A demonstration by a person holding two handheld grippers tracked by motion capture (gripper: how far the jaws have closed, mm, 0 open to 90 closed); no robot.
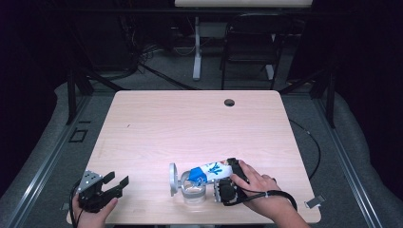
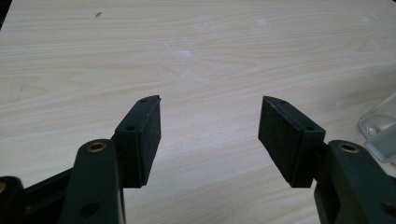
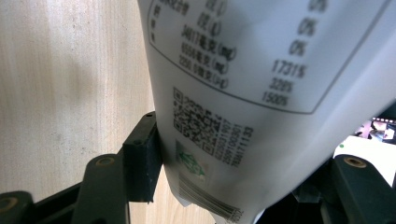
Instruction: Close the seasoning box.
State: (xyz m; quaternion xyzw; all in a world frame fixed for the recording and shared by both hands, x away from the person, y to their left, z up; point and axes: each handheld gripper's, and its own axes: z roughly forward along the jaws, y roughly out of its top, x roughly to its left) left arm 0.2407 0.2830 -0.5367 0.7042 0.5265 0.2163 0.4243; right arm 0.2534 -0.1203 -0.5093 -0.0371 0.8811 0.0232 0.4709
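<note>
Pale wood table (image 1: 190,123), dark room, chair (image 1: 249,42)

Table (image 1: 157,123): pale wood-grain laminate, smooth, matt w/ faint scuffs. Packet (image 3: 243,93) between right gripper (image 1: 223,183) pads: white printed film, smooth, slight sheen. Clear jar (image 1: 194,192) just left of that gripper: glassy, glossy. Left gripper (image 2: 210,133): black matt plastic, pads (image 2: 149,135) rubbery, fine-grained.
</note>
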